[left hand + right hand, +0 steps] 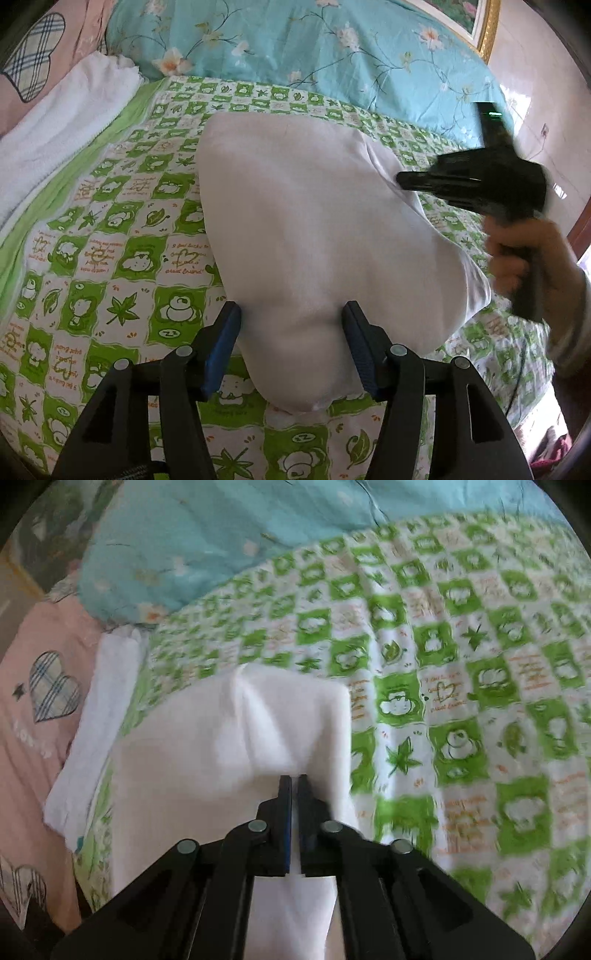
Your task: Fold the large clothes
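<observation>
A large white garment (314,229) lies partly folded on the green-and-white checked bed cover (110,266). My left gripper (291,314) is open, its blue-padded fingers standing either side of the garment's near end, which bulges between them. My right gripper (402,181) shows at the right in the left wrist view, held in a hand at the garment's far right edge. In the right wrist view my right gripper (294,777) is shut on a fold of the white garment (229,738), with cloth running through the jaws.
A turquoise floral quilt (295,44) lies along the back of the bed. A white towel (62,129) and a pink pillow with a plaid heart (33,55) lie at the left. A gold-framed picture (476,22) hangs on the wall.
</observation>
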### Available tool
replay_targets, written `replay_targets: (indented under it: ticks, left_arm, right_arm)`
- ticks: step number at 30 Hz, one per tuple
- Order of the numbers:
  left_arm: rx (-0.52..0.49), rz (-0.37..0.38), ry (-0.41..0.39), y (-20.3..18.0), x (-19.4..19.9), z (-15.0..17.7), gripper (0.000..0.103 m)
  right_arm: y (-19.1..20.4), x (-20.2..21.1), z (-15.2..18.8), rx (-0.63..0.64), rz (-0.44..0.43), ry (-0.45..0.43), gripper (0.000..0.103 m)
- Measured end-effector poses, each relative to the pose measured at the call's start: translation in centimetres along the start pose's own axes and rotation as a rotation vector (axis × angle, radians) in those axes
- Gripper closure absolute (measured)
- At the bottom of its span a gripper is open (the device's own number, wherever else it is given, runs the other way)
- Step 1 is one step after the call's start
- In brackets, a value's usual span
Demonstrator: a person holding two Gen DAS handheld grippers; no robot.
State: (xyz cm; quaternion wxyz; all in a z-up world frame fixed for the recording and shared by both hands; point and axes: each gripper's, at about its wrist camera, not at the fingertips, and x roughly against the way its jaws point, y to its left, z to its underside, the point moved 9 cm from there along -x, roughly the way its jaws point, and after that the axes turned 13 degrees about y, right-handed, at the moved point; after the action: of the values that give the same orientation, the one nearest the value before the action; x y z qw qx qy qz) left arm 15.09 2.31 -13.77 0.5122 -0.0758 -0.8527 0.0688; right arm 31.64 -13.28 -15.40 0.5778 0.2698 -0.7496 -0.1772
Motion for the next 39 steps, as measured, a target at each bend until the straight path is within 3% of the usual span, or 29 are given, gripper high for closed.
replay_targets:
  ticks: [3,6,9,10,16,22,31,33,37,39]
  left_arm:
    - [0.007,0.011,0.001,0.1,0.1,0.1,0.045]
    - [0.011,0.007,-0.003,0.1,0.1,0.2,0.045]
    - [0.001,0.004,-0.003,0.0,0.0,0.3,0.045]
    - [-0.002,0.001,-0.001,-0.1,0.0,0.3,0.044]
    - [0.042,0.027,0.019,0.1,1.1,0.6,0.044]
    - [0.023,-0.023,0.006,0.0,3.1,1.3,0.044]
    - [0.063,-0.005,0.01,0.7,3.3,1.3,0.044]
    - [0.068,-0.007,0.008,0.8,3.4,1.1,0.044]
    - [0.078,-0.009,0.005,1.2,3.6,0.7,0.044]
    - [0.083,-0.009,0.006,1.5,3.5,0.4,0.044]
  right_arm:
    - [2.3,2.5,3.5,0.088,-0.078,0.006,0.1]
    - [2.7,2.9,7.7,0.148,-0.052,0.06,0.1]
    - [0.7,1.4,10.9,0.18,0.052,0.129,0.102]
    - [-0.1,0.8,11.4,0.169,0.051,0.129,0.103]
    - [-0.6,1.9,11.6,0.116,0.012,0.103,0.102]
    - [-0.1,5.0,11.7,0.112,0.0,0.057,0.1]
    - [-0.9,5.3,10.5,0.051,-0.013,0.03,0.099]
    - [-0.8,4.8,9.7,0.041,-0.021,0.035,0.095]
    - [-0.5,3.6,8.2,0.037,-0.026,0.038,0.069]
    - [-0.3,3.3,7.6,0.046,-0.027,0.033,0.069]
